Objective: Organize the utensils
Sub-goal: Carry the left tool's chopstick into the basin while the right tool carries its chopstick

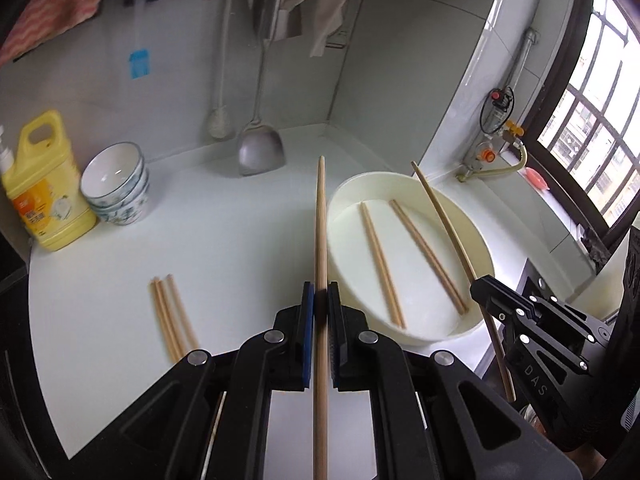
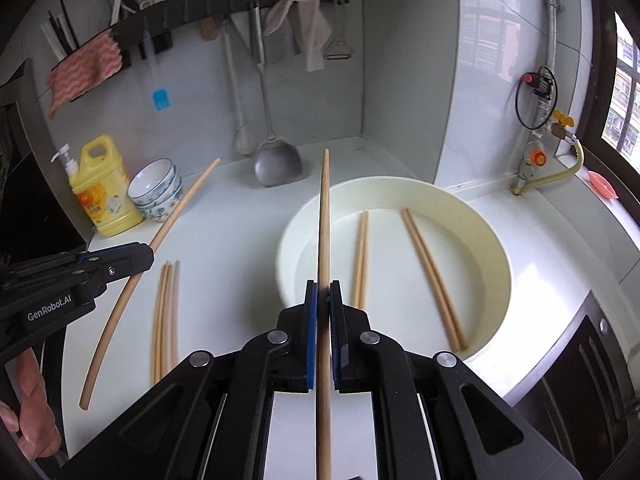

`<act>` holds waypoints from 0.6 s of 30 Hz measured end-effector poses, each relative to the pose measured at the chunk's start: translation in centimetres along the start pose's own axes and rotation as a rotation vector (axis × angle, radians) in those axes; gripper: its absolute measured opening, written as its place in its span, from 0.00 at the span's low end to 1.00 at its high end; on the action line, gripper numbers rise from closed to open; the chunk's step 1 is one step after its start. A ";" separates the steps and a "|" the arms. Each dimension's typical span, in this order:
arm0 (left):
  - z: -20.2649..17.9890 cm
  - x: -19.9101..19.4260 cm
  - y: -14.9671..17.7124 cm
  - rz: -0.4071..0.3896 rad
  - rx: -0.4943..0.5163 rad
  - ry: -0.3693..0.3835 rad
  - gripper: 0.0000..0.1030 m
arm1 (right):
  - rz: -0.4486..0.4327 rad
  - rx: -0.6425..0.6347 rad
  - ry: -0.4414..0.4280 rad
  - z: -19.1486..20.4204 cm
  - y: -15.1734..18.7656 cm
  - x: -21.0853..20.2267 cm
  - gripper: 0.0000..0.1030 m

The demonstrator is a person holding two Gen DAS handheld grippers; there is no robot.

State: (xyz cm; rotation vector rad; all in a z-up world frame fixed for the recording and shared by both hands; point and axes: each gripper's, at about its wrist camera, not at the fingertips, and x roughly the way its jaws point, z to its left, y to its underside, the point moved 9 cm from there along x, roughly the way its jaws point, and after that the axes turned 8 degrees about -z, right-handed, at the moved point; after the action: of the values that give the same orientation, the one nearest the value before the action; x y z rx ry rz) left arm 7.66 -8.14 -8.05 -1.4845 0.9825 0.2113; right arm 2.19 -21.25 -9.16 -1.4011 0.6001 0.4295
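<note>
My left gripper (image 1: pixel 321 294) is shut on a wooden chopstick (image 1: pixel 321 216) that points away over the white counter, just left of a round white basin (image 1: pixel 476 240). My right gripper (image 2: pixel 324 294) is shut on another chopstick (image 2: pixel 325 208) held over the basin's (image 2: pixel 496 248) left rim. Chopsticks lie in the basin in two places, one left (image 2: pixel 361 256) and one right (image 2: pixel 432 276). A few more chopsticks lie together on the counter (image 1: pixel 172 316), also in the right wrist view (image 2: pixel 166 312). Each gripper shows in the other's view, the right (image 1: pixel 486 286) and the left (image 2: pixel 138 258).
A stack of patterned bowls (image 1: pixel 118 186) and a yellow detergent jug (image 1: pixel 46 184) stand at the back left. A metal spatula (image 1: pixel 260 148) and a ladle hang against the wall. A gas valve with a yellow hose (image 2: pixel 560 172) is at the right by the window.
</note>
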 end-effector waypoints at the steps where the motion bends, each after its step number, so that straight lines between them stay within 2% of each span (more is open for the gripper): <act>1: -1.1 0.8 -0.6 0.000 -0.001 0.004 0.07 | -0.001 0.004 0.000 -1.3 -0.4 0.3 0.06; 5: -5.5 4.4 -2.1 0.012 -0.012 0.024 0.07 | 0.003 0.028 0.000 -6.0 -1.7 2.1 0.06; 9: -8.4 8.1 -2.3 0.032 -0.027 0.021 0.07 | 0.053 0.045 -0.028 -9.1 -1.5 4.9 0.06; 18: -10.1 15.0 -0.6 0.124 -0.060 -0.028 0.07 | 0.151 0.043 -0.103 -11.5 0.4 10.6 0.06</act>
State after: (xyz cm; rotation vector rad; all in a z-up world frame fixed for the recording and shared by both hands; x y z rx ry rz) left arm 13.11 -23.72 -15.33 -1.4722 1.0543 0.3533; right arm 8.65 -33.29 -16.76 -1.2892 0.6294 0.6019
